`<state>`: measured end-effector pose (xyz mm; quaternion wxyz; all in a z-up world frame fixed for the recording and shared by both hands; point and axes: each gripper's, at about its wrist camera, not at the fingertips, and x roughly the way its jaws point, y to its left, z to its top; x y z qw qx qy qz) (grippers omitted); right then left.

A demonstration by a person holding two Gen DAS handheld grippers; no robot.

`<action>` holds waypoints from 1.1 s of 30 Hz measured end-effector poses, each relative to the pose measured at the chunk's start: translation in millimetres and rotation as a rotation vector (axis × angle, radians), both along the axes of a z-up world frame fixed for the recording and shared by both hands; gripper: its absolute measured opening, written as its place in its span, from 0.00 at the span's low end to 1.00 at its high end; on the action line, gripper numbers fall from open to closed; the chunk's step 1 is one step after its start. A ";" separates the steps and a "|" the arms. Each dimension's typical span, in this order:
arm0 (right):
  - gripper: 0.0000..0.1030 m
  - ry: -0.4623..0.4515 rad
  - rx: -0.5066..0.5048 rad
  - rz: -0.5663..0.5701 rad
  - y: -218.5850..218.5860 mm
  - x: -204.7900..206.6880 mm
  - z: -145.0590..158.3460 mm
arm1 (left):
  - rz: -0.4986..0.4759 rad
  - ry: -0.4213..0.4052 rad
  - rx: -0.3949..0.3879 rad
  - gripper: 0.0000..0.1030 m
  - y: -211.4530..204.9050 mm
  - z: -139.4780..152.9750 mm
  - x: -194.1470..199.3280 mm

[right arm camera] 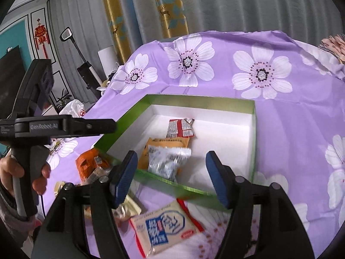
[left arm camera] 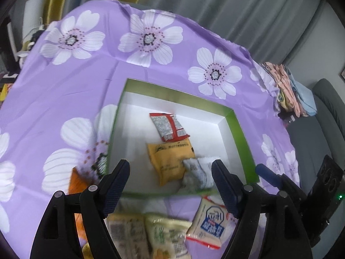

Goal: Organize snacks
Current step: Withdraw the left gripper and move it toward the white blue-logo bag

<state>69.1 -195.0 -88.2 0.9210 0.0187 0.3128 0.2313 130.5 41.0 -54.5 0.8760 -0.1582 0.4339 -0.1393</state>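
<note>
A green box [left arm camera: 176, 91] [right arm camera: 200, 101] with a white inside lies on the purple flowered cloth. In it are a red packet [left arm camera: 169, 126] [right arm camera: 181, 127], a yellow packet [left arm camera: 170, 159] [right arm camera: 170, 142] and a silver-white packet [left arm camera: 197, 172] [right arm camera: 166, 161]. Outside its near wall lie a cream packet with a blue label [left arm camera: 210, 222] [right arm camera: 166, 226], several pale packets [left arm camera: 146, 233] and an orange packet [left arm camera: 77, 185] [right arm camera: 88, 164]. My left gripper [left arm camera: 170, 172] is open over the box's near edge and holds nothing. My right gripper [right arm camera: 172, 164] is open and empty beside it.
The cloth [left arm camera: 64, 90] covers the whole table. Folded clothes [left arm camera: 289, 86] sit at the far right corner above a grey sofa [left arm camera: 323, 116]. The left gripper's body [right arm camera: 64, 127], held by a hand [right arm camera: 13, 168], fills the left of the right wrist view. Curtains hang behind.
</note>
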 end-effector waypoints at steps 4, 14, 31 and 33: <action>0.65 0.022 -0.004 -0.005 -5.4 -16.3 -6.5 | 0.022 0.005 0.018 0.76 7.6 1.3 -23.6; 0.65 0.087 -0.024 -0.016 -16.7 -51.4 -26.0 | 0.036 0.056 -0.018 0.76 24.0 -14.2 -68.2; 0.65 0.149 0.028 -0.014 -20.0 -69.2 -45.7 | 0.012 0.111 0.029 0.76 11.3 -27.6 -98.4; 0.65 0.152 0.030 -0.011 -19.5 -70.3 -48.3 | -0.003 0.108 0.043 0.76 2.3 -27.1 -97.3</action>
